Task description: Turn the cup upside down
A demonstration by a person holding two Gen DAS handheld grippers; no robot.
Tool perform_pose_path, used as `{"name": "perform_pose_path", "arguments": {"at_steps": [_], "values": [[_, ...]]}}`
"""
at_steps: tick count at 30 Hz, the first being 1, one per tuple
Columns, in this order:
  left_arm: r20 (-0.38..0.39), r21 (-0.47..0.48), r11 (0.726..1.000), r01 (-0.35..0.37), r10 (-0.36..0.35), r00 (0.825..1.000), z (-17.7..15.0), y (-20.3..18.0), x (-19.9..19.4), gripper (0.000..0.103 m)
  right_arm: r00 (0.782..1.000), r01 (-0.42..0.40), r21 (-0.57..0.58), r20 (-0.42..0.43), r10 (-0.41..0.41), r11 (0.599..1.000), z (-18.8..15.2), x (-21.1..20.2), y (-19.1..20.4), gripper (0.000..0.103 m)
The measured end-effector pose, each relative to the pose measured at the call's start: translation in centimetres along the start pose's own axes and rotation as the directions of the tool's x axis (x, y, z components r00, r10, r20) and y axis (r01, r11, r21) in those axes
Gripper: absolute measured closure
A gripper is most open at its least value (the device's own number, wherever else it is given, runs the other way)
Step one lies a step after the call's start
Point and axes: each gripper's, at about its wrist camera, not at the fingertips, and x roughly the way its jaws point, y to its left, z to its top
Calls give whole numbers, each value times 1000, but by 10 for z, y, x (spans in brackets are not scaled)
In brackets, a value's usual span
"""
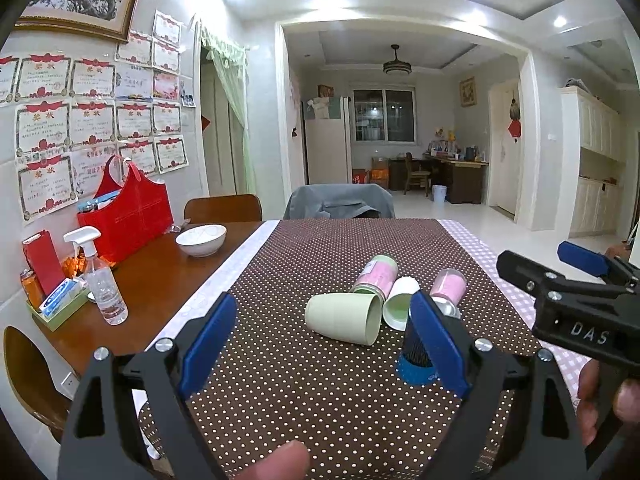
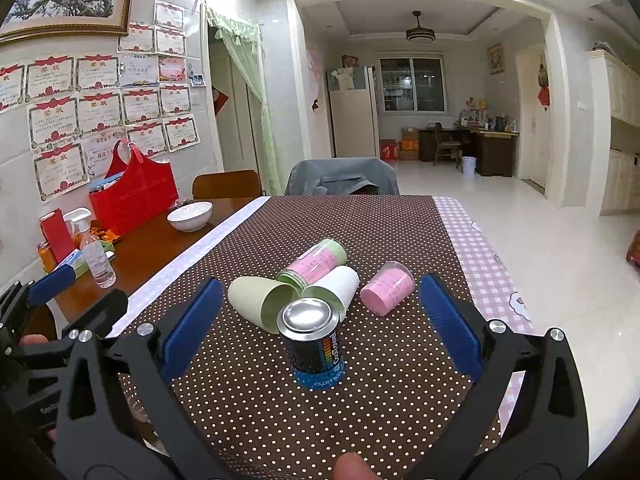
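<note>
- The pale green cup (image 2: pixel 260 300) lies on its side near the middle of the right wrist frame, on the dotted brown cloth (image 2: pixel 360 412). Its long axis runs level with the cloth, closed base toward the upper left, open mouth toward the lower right and the camera.
- In the left wrist view the same cup (image 1: pixel 344 318) lies centre frame, mouth toward the right.
- Its rim sits just beside a dark can (image 2: pixel 314 344) that stands upright with its silver end on top.
- Behind them lie a white cup (image 2: pixel 332 286), a pink-wrapped green cup (image 2: pixel 314 264) and, apart to the right, a pink clear cup (image 2: pixel 387 288), all on their sides.
- The right tool (image 2: pixel 320 328) is spread wide, blue pads either side of the can and cup, gripping nothing.
- The left tool (image 1: pixel 322 340) is likewise wide open and empty.
- On the counter (image 2: pixel 160 240) at left stand a white bowl (image 2: pixel 189 215), a spray bottle (image 2: pixel 94 250) and a red bag (image 2: pixel 134 196).
</note>
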Motion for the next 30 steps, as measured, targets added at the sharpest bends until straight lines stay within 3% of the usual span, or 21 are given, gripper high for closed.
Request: {"name": "perform_pose_path", "arguments": {"at_steps": [16,18,19,30], "values": [[9,-18,1000,3,-2,1000,1,7,-1,14,1000,-9,0,-9,9,1000,-2,2,3,6],[15,-19,1000,5,-5,1000,1,7,-1,10,1000,-10,-1,-12,10,1000,-3,3,4,6],[19,-22,1000,5,-4,1000,1,8,-2,4,1000,-10,-2,-13,10,1000,-3,3,5,6],[20,-33,999,-29,30,999,2,9,1,4,1000,-19,5,-20,19,1000,-4,5,5,6]]}}
